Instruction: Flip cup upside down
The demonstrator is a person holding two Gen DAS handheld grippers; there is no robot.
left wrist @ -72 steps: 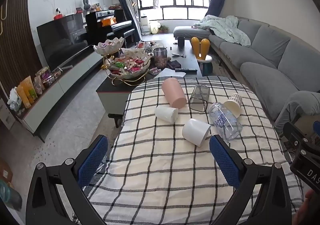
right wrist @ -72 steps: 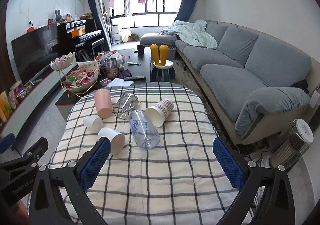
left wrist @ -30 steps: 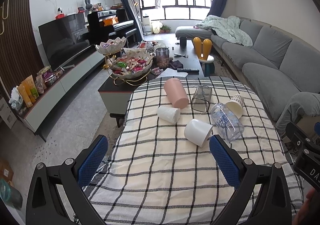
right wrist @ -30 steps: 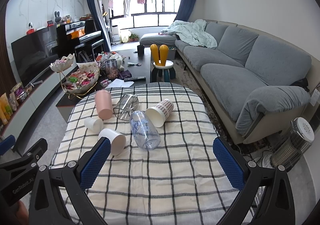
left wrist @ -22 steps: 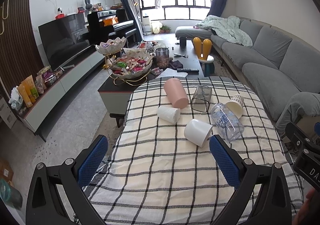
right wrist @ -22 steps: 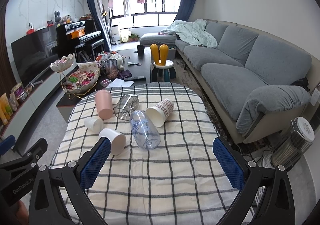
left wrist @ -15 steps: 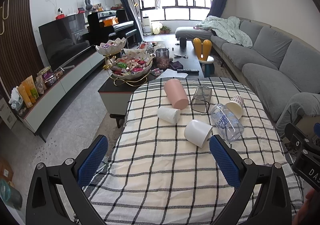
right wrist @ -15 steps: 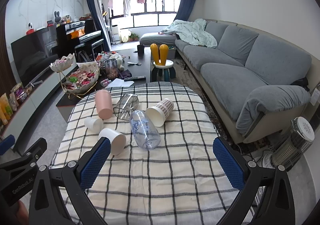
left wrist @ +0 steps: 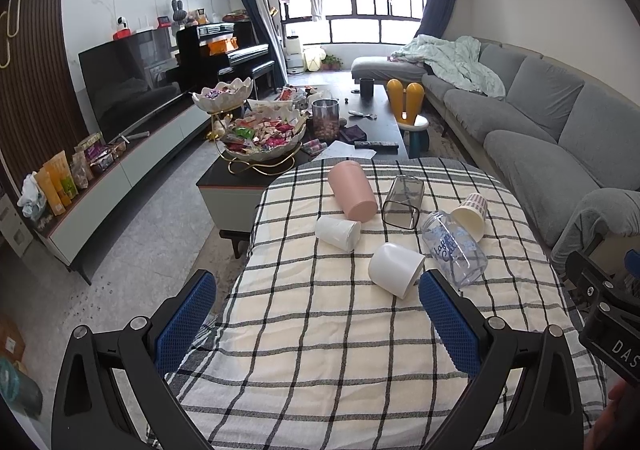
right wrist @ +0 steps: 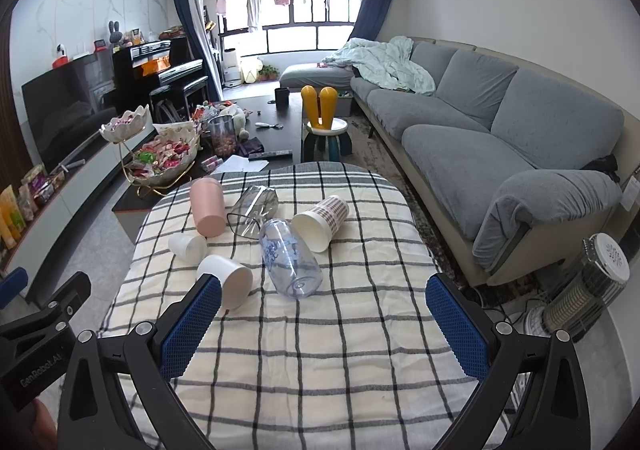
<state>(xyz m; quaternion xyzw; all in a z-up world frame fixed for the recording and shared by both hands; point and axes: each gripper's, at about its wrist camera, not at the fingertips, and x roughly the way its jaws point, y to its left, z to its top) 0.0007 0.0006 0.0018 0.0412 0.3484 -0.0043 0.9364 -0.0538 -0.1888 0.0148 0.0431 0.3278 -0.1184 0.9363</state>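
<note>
Both tools were held above the near end of the worktop (left wrist: 320, 390), fingers pointed at the cup cluster, presumably to survey it before choosing a target. The left tool (left wrist: 318, 324) stood wide open and held nothing; the right tool (right wrist: 320, 324) was likewise wide open and empty. Six cups lay on their sides at frame centre: a pink cup (left wrist: 352, 190), a smoked clear cup (left wrist: 402, 200), a small white cup (left wrist: 338, 232), a larger white cup (left wrist: 396, 268), a printed clear cup (left wrist: 454, 248) and a plaid paper cup (left wrist: 472, 214). The larger white cup lay nearest both tools, just beside the printed clear cup; whether they touched could not be resolved. Open checked cloth filled the lower frame, giving free approach room. The worktop's left edge dropped to the floor (left wrist: 160, 218) near the small white cup.
</note>
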